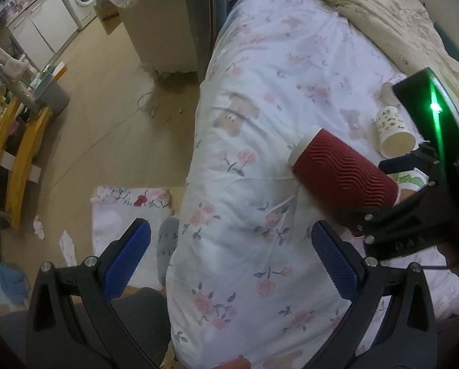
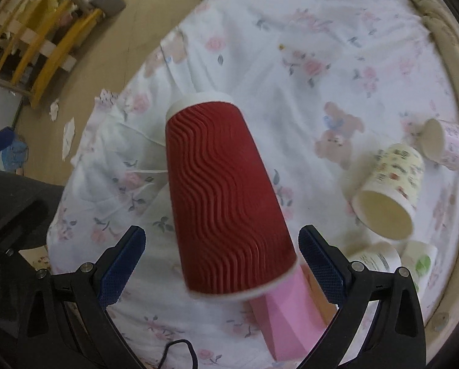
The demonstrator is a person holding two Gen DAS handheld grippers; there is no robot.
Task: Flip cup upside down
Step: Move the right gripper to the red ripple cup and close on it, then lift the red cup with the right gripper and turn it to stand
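Note:
A red ribbed paper cup [image 2: 226,196] is in the air between my right gripper's open blue fingers [image 2: 221,261], tilted, its white base pointing away and its rim near the fingers. The pads do not touch it. In the left wrist view the same red cup [image 1: 343,169] hangs over the floral bedsheet [image 1: 260,92], in front of the right gripper's black body. My left gripper [image 1: 229,258] is open and empty above the bed's edge. A pink cup [image 2: 287,313] lies under the red cup's rim.
Several paper cups lie on the sheet at the right: a cream patterned one [image 2: 389,190], a pink one [image 2: 447,144], a green-printed one [image 2: 420,261]. A beige quilt [image 1: 383,15] borders the bed. The floor, a yellow rack [image 1: 17,141] and a grey bin [image 1: 49,92] are left.

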